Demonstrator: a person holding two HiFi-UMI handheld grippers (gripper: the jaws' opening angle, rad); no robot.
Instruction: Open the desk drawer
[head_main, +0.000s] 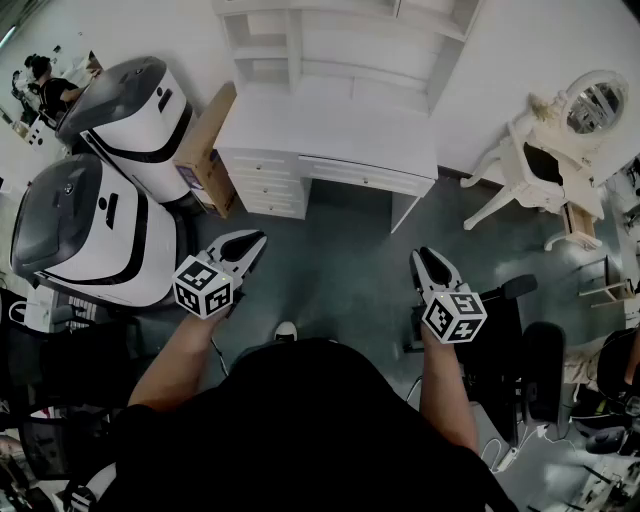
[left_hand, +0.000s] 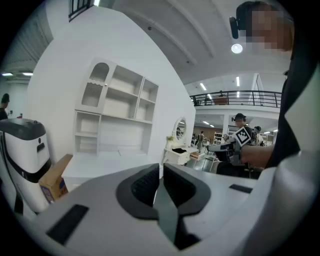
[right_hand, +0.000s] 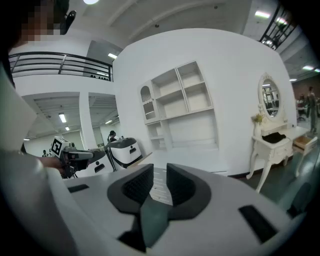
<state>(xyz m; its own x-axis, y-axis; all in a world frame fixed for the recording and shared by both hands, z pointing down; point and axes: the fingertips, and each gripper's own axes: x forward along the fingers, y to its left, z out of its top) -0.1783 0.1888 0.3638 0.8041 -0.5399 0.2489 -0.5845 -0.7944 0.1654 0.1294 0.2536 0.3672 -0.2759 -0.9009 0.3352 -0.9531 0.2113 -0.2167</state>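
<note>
The white desk (head_main: 330, 130) stands against the far wall. It has a stack of small drawers (head_main: 262, 182) at its left and a long drawer (head_main: 365, 177) under the top, all closed. Both grippers hang in the air well short of it, over the grey floor. My left gripper (head_main: 255, 240) (left_hand: 160, 167) points at the desk (left_hand: 110, 162), its jaws nearly together with only a thin slit, nothing in them. My right gripper (head_main: 428, 255) (right_hand: 160, 172) is open a little and empty; the small drawers (right_hand: 159, 186) show through its gap.
Two white-and-grey machines (head_main: 95, 230) (head_main: 135, 105) stand at the left, with a cardboard box (head_main: 205, 150) leaning beside the desk. A shelf unit (head_main: 340, 40) sits on the desk. At the right are a white vanity table with mirror (head_main: 545, 170) and a black chair (head_main: 520, 350).
</note>
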